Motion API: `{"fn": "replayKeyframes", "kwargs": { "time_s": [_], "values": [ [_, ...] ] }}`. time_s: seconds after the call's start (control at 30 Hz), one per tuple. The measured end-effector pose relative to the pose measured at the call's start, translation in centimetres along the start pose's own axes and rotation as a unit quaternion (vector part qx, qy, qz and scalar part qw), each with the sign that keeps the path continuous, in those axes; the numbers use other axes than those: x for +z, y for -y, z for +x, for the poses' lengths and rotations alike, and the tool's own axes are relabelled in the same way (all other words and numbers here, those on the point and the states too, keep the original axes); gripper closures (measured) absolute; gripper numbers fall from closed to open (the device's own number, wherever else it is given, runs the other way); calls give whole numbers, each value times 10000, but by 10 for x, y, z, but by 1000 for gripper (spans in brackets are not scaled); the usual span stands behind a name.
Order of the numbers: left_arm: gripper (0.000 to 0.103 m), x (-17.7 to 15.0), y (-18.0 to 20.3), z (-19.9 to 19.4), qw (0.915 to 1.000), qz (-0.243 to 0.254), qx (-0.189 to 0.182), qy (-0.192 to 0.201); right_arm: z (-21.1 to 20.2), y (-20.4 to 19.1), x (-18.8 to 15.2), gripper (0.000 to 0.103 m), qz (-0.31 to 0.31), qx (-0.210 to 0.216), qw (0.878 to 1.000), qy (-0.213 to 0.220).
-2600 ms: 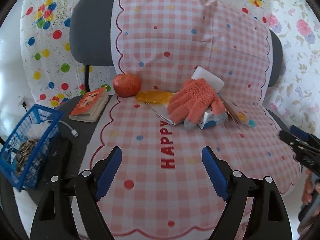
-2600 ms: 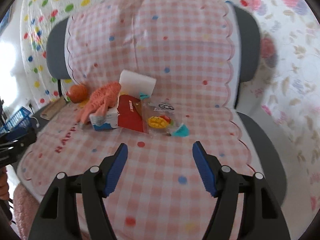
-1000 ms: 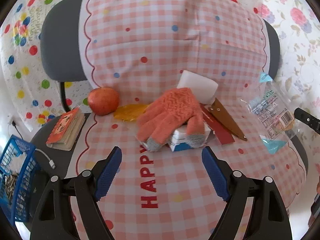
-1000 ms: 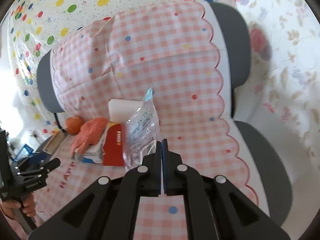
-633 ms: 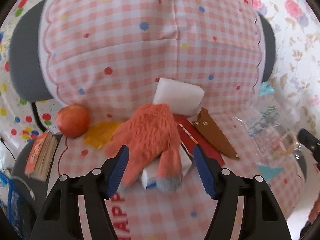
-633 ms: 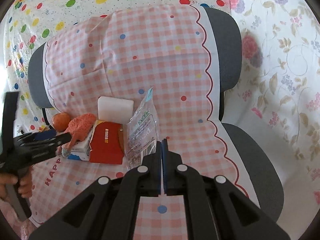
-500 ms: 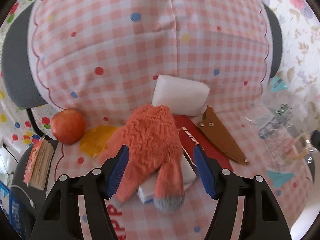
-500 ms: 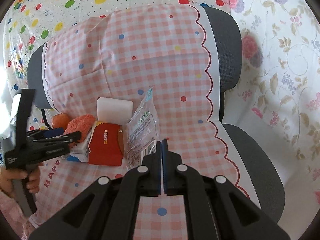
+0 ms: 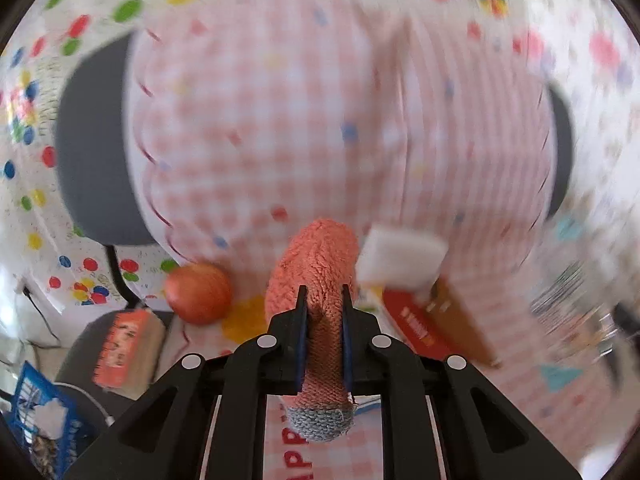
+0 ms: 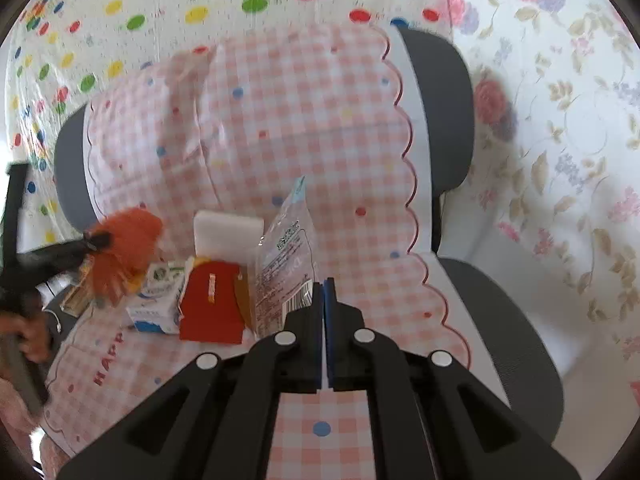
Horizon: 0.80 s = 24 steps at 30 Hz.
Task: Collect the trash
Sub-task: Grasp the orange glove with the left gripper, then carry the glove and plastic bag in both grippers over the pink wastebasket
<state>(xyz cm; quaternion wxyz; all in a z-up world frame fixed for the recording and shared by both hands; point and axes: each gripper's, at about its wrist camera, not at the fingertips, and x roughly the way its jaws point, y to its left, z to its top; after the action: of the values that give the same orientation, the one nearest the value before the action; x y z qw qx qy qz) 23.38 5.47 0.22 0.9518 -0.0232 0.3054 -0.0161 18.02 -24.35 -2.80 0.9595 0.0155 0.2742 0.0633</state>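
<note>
Blue-padded left tool (image 9: pixel 323 322) has just closed on the orange knitted glove (image 9: pixel 320 272), now lifted off the small white-and-blue carton (image 10: pixel 154 304) it lay on earlier. Right tool (image 10: pixel 323 312) stays clamped on the clear plastic wrapper (image 10: pixel 282 264), held above the pink checked chair cover (image 10: pixel 340 128).
</note>
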Motion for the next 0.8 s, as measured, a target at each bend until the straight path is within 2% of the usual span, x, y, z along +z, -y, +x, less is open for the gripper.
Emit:
{"fn": "replayKeyframes", "kwargs": {
  "time_s": [0.13, 0.23, 0.47, 0.67, 0.8],
  "values": [
    [89, 7, -10, -58, 9989, -144, -289, 326, -22, -1, 2, 102, 25, 26, 9998, 184],
    [89, -10, 1, -89, 9982, 62, -446, 408, -38, -1, -2, 102, 52, 67, 9998, 202],
    [89, -77, 44, -115, 9949, 396, -876, 322, -77, -3, -27, 102, -26, -16, 9999, 161],
    [89, -122, 78, -125, 9906, 356, -1319, 32, -107, -2, -62, 102, -154, -235, 9996, -29],
    [89, -148, 99, -129, 9873, 401, -1535, -10, -130, 7, -87, 102, -186, -491, 9986, -71]
  ]
}}
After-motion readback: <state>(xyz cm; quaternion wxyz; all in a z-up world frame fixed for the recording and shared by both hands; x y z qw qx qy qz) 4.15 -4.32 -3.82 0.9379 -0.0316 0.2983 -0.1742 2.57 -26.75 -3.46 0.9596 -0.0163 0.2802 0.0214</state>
